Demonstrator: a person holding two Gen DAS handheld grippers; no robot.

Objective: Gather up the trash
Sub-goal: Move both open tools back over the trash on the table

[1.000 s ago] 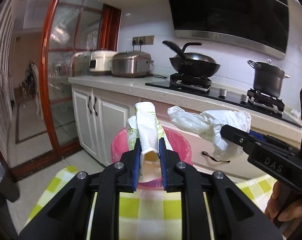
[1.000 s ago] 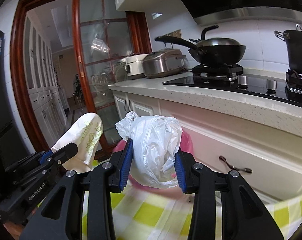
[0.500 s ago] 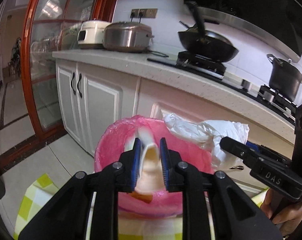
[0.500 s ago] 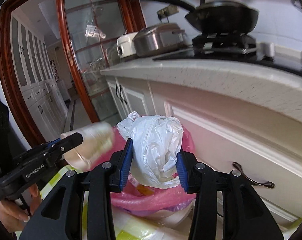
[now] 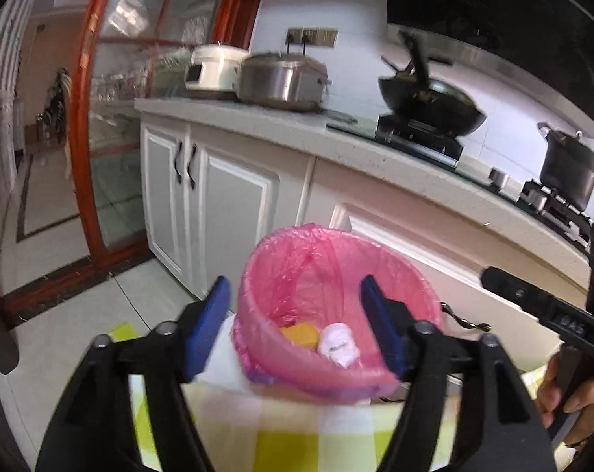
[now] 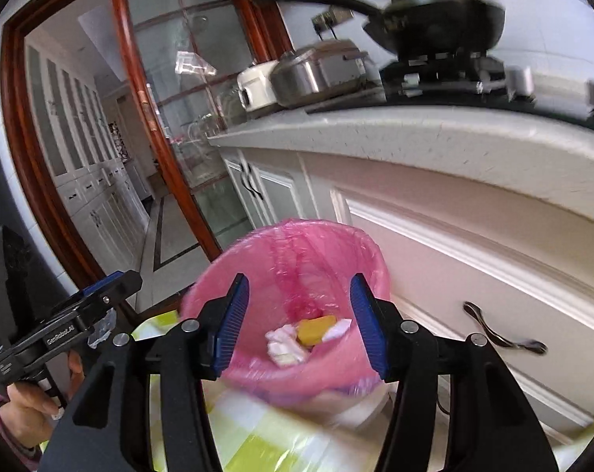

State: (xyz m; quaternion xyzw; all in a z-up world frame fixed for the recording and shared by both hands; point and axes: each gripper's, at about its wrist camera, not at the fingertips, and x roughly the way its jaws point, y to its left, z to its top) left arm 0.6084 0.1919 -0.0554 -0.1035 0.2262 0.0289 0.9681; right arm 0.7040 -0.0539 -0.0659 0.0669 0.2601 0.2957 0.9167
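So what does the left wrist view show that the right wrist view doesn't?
Only the left wrist view shows the black stockpot on the far burner. Only the right wrist view shows the row of white cabinets beyond the glass door. Both show the pink-lined bin with trash inside, the wok, and both grippers opening, nothing between their jaws.

Both wrist views look forward and slightly downward, close above the pink-lined bin [image 5: 338, 314] [image 6: 289, 275]; both share it and the kitchen counter [image 5: 336, 149] [image 6: 415, 129] behind.
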